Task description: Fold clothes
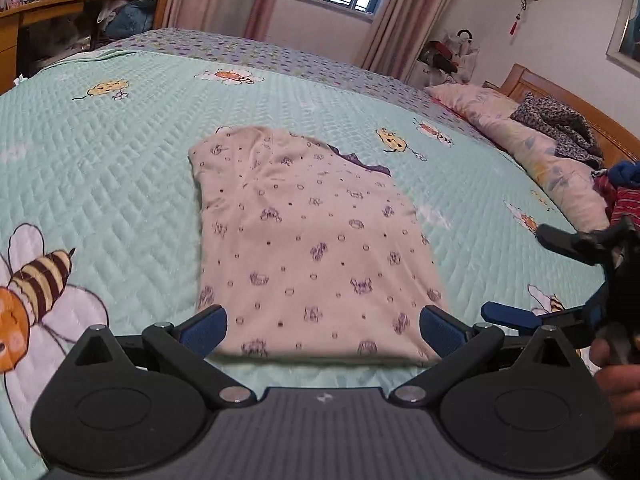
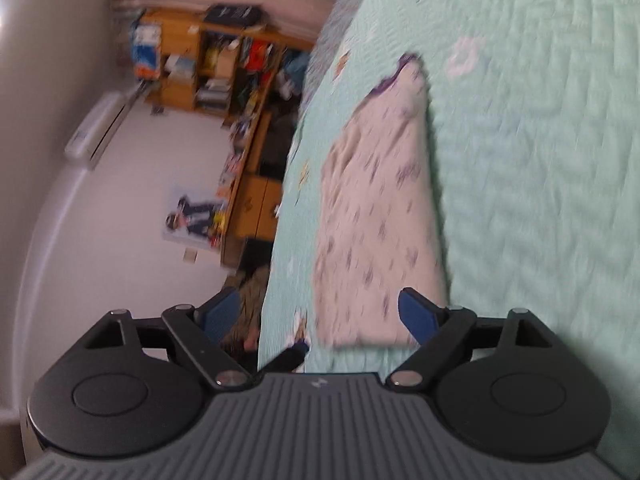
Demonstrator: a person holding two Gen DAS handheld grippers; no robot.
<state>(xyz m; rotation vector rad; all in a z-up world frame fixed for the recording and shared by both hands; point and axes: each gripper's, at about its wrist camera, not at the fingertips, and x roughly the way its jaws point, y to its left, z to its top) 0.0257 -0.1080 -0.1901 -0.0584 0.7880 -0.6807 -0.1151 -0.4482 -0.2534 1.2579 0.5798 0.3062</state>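
Note:
A pale garment (image 1: 312, 248) with a small purple print lies folded into a long rectangle on the mint bee-patterned quilt (image 1: 100, 160); a purple trim shows at its far right corner. My left gripper (image 1: 322, 332) hovers open over the garment's near edge, with the blue pads spread about as wide as the cloth. My right gripper (image 1: 532, 278) is off the garment's right side, turned on its side and open, with nothing between its fingers. The right wrist view is blurred and rolled; there the right gripper (image 2: 320, 316) stands open at the near end of the garment (image 2: 376, 220).
A floral pillow (image 1: 520, 140) and a dark patterned heap of clothes (image 1: 560, 128) lie along the wooden headboard at the right, with red and blue clothes (image 1: 624, 192) nearer. A person's hand (image 1: 616, 380) holds the right gripper. Wooden desk and shelves (image 1: 60, 8) stand beyond the bed.

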